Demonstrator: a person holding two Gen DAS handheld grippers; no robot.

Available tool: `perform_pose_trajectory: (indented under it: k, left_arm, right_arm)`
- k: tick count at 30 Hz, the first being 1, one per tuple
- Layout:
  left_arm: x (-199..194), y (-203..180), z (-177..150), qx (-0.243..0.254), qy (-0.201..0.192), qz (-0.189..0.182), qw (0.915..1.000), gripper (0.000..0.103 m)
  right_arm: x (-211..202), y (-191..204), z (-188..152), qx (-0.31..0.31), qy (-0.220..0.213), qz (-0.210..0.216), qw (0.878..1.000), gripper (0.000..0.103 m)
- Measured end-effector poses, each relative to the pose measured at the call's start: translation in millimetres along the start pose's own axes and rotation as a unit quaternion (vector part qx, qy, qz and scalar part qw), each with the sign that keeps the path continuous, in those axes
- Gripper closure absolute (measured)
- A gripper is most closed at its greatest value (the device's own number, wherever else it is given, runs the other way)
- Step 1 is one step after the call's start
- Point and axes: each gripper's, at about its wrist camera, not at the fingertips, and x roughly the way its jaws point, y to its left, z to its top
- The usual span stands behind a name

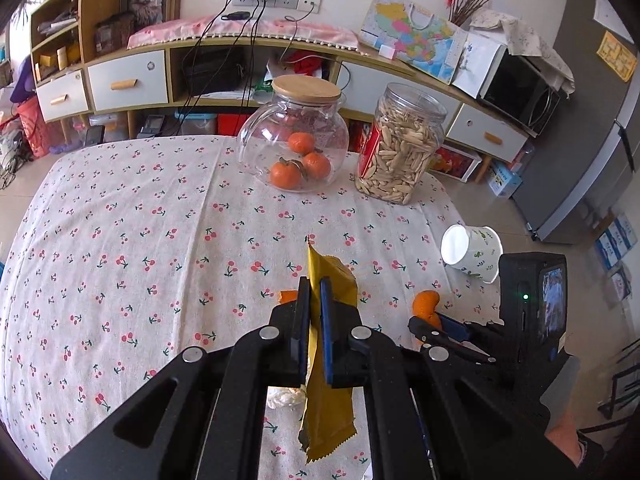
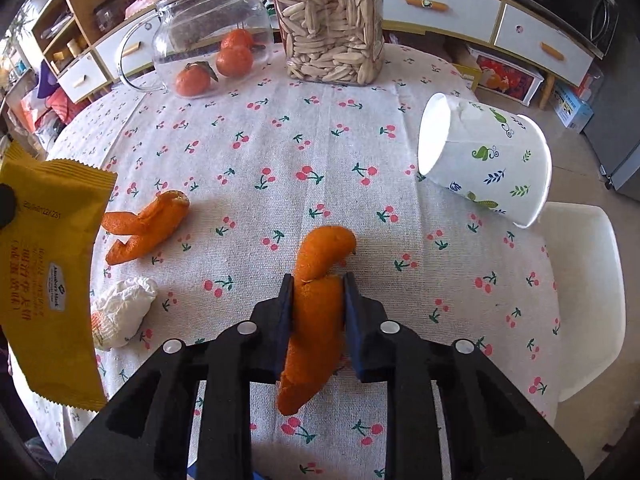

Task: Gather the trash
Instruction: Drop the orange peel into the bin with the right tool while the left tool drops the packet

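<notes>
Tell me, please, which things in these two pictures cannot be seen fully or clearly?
- Crumpled tissue, left wrist view: mostly hidden behind the left tool.
- Second orange peel, left wrist view: only a tip shows beside that tool.
- Yellow wrapper, right wrist view: cut off by the left edge; small print unreadable.
- Held orange peel, right wrist view: sides covered by the right tool.

cup (image 2: 486, 160) right of peel (image 2: 316, 312) | tissue (image 2: 120, 312) left
</notes>
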Motion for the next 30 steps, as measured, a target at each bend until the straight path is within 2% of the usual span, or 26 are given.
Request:
perform_pose_trajectory:
  k: [8, 13, 22, 30]
  left_arm:
    - [2.4, 3.1, 0.1, -0.019, -0.003, 0.002, 0.9998, 0.098]
    - [0.2, 1.6, 1.8, -0.021, -0.012, 0.003, 0.9997, 0.098]
    - [-11.7, -9.0, 2.8, -0.017, -0.043, 0.012, 0.9989, 0.098]
    - [-20.1, -38.0, -4.2, -0.004, -0.069, 0.009, 0.9976, 0.098]
  right_arm:
    - [-28.0, -7.4, 8.8, 0.021, -0.038, 0.045, 0.998, 0.085]
    - [-44.0, -12.3, 13.4, 0.028, -0.067, 0.056, 0.996, 0.084]
    - [-71.6, -29.7, 13.6, 0.037, -0.129, 0.034, 0.99, 0.084]
    - [-98.1, -63.0, 12.0, 0.06, -0.183, -0.001, 0.981, 0.084]
